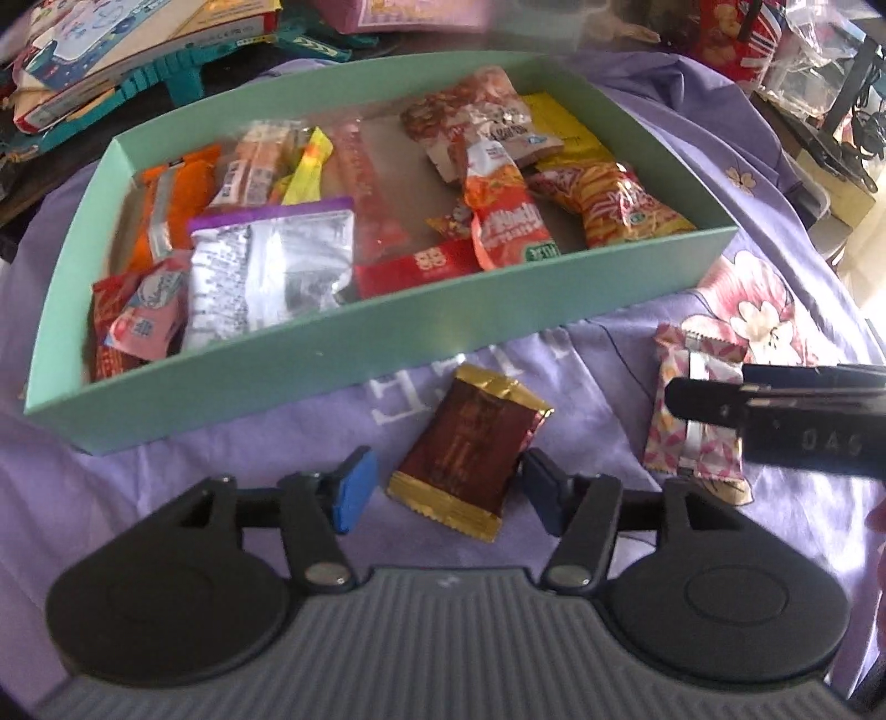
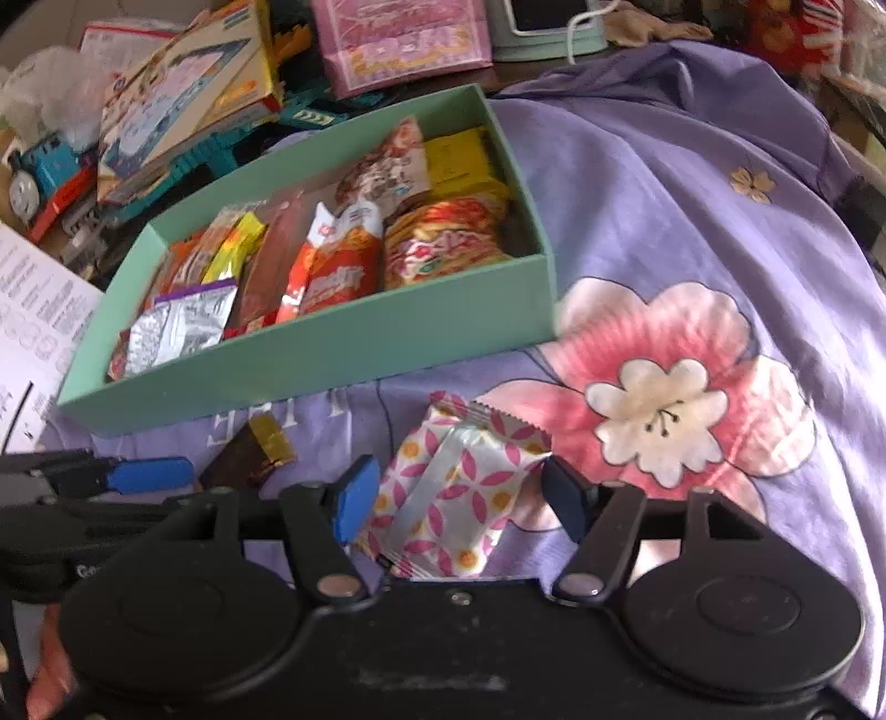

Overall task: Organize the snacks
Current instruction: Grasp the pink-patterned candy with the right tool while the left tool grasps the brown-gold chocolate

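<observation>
A mint-green box (image 1: 354, 354) on a purple flowered cloth holds several snack packets. In front of it a brown-and-gold packet (image 1: 465, 454) lies flat on the cloth between the pads of my left gripper (image 1: 446, 490). The jaws stand open, with a gap at the left pad. To its right lies a white packet with pink petals (image 2: 459, 487), between the open jaws of my right gripper (image 2: 459, 498), whose pads sit at its edges without squeezing it. The left wrist view shows one right finger (image 1: 703, 401) over that packet. One blue left pad (image 2: 149, 476) shows in the right wrist view.
Behind the box (image 2: 310, 354) are stacked toy boxes (image 2: 188, 94), a pink bag (image 2: 398, 39), teal plastic parts and a toy train (image 2: 39, 177). A printed sheet (image 2: 39, 310) lies left of the box. The cloth with a large pink flower (image 2: 659, 410) spreads to the right.
</observation>
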`<act>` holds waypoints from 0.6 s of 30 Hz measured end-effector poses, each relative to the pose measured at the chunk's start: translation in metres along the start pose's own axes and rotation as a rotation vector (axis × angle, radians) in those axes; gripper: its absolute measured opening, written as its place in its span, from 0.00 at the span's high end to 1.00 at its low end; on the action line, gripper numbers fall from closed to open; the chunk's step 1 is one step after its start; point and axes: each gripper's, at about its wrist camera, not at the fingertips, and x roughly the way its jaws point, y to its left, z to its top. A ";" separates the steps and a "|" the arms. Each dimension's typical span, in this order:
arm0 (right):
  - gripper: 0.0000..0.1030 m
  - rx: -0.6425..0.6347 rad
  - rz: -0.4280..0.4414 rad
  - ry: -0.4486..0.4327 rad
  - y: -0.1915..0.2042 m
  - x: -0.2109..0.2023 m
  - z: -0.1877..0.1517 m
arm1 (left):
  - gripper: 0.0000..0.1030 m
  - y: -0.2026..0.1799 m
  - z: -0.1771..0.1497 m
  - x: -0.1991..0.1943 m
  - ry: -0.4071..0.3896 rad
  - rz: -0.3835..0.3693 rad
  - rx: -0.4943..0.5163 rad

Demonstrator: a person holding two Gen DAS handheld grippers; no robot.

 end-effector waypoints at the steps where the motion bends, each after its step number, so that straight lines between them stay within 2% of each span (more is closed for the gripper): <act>1: 0.35 -0.010 -0.004 0.001 0.004 0.001 0.000 | 0.41 0.002 -0.001 0.000 -0.001 -0.003 -0.004; 4: 0.34 -0.043 -0.031 -0.002 0.014 0.005 -0.001 | 0.39 0.010 -0.001 0.002 -0.004 -0.010 -0.014; 6: 0.27 -0.056 -0.038 0.002 0.019 0.008 -0.001 | 0.39 0.015 -0.001 0.003 -0.009 -0.016 -0.019; 9: 0.26 -0.101 -0.071 0.009 0.031 0.014 -0.003 | 0.36 0.017 0.003 0.005 -0.013 -0.030 -0.015; 12: 0.37 -0.140 -0.082 0.015 0.038 0.015 -0.007 | 0.33 0.011 0.006 0.010 -0.021 -0.035 0.027; 14: 0.52 -0.152 -0.088 0.016 0.036 0.011 -0.009 | 0.33 0.006 0.008 0.012 -0.028 -0.034 0.043; 16: 0.54 -0.135 -0.071 0.022 0.030 0.006 -0.009 | 0.35 0.001 0.010 0.015 -0.034 -0.029 0.062; 18: 0.54 -0.121 -0.064 0.030 0.027 0.006 -0.007 | 0.42 -0.006 0.012 0.016 -0.044 -0.020 0.090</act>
